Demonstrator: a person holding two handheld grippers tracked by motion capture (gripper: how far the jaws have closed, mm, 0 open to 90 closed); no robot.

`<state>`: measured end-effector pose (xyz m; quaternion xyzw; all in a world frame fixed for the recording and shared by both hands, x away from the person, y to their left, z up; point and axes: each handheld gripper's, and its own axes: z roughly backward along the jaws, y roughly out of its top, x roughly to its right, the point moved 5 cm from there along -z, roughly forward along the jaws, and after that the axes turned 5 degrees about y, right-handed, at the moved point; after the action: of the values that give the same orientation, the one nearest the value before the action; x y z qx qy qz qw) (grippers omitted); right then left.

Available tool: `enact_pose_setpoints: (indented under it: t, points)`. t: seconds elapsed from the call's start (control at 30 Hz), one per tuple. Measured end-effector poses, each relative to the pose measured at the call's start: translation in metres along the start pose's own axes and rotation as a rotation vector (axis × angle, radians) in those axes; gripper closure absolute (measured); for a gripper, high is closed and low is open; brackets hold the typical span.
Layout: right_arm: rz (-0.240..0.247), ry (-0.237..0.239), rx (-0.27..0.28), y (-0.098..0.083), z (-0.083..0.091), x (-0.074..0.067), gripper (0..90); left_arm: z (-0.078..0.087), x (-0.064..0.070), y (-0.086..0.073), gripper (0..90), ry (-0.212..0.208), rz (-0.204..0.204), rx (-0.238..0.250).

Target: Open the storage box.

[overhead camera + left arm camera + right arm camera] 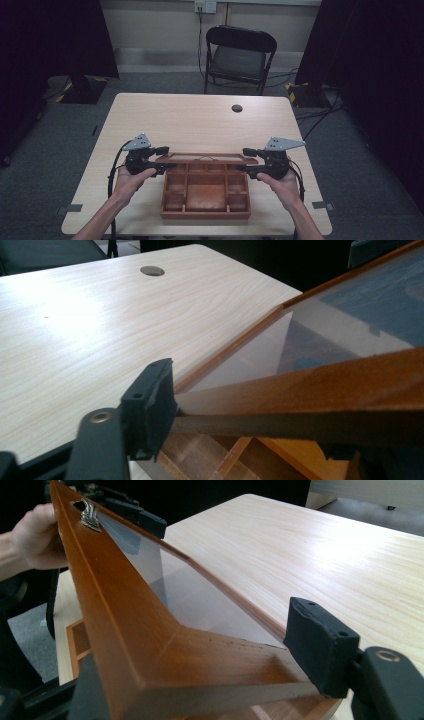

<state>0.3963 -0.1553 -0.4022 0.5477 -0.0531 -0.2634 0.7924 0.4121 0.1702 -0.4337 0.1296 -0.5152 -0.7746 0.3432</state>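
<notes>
Wooden box (205,195) near front edge of table (195,125), glazed lid (205,158) raised.

Reddish-brown, divided into compartments; lid a wood frame round a clear pane, small metal clasp (90,515) on its free edge. Left gripper (161,160) clamped on lid's left end, right gripper (248,161) clamped on its right end.

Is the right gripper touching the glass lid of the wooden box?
Touching. In the right gripper view, the black pad presses against the corner of the lid's wooden frame, so the right gripper clamps it.
</notes>
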Motion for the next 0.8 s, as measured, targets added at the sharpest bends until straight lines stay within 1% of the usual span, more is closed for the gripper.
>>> enact_pose_setpoints:
  t: [0.03,0.1,0.17,0.2,0.33,0.37,0.4,0.43,0.47,0.53,0.57,0.63,0.7,0.77,0.8]
  points:
    - [-0.003,-0.004,0.004,0.0,0.0,0.001,35.7,-0.001,-0.001,0.0,33.5,-0.007,0.006,0.006]
    - [-0.01,-0.01,0.008,0.001,-0.001,0.004,35.5,-0.001,-0.003,0.001,33.8,0.0,-0.002,0.011]
    - [-0.015,-0.016,0.015,0.003,-0.002,0.006,34.8,-0.002,-0.004,0.001,35.0,0.007,0.0,0.015]
    - [-0.016,-0.016,0.017,0.003,-0.002,0.007,35.1,-0.002,-0.004,0.002,35.5,0.003,0.001,0.013]
    - [-0.014,-0.02,0.018,0.006,-0.004,0.01,37.3,-0.004,-0.003,0.007,39.2,0.017,-0.028,0.012]
    - [-0.018,-0.019,0.021,0.007,-0.005,0.011,38.2,-0.004,-0.003,0.008,41.2,0.016,-0.027,0.016]
    - [-0.019,-0.023,0.026,0.008,-0.005,0.012,38.9,-0.005,-0.004,0.008,42.7,0.021,-0.037,0.016]
    - [-0.022,-0.02,0.032,0.009,-0.005,0.013,39.9,-0.005,-0.005,0.009,43.0,0.023,-0.035,0.021]
    - [-0.021,-0.02,0.036,0.009,-0.006,0.014,40.7,-0.007,-0.005,0.01,43.3,0.016,-0.025,0.027]
    - [-0.026,-0.025,0.043,0.01,-0.007,0.016,41.4,-0.008,-0.006,0.011,44.1,0.017,-0.031,0.023]
    - [-0.028,-0.025,0.048,0.01,-0.007,0.018,41.4,-0.01,-0.006,0.012,44.3,0.018,-0.024,0.036]
    - [-0.033,-0.031,0.052,0.011,-0.008,0.021,42.0,-0.011,-0.007,0.012,44.5,0.02,-0.021,0.041]
    - [-0.037,-0.028,0.05,0.011,-0.009,0.024,42.1,-0.011,-0.009,0.012,44.6,0.016,-0.018,0.047]
    - [-0.041,-0.035,0.044,0.01,-0.01,0.025,42.0,-0.012,-0.01,0.013,44.7,0.014,-0.006,0.052]
    - [-0.042,-0.037,0.041,0.01,-0.011,0.026,41.8,-0.012,-0.01,0.013,44.8,0.014,-0.007,0.048]
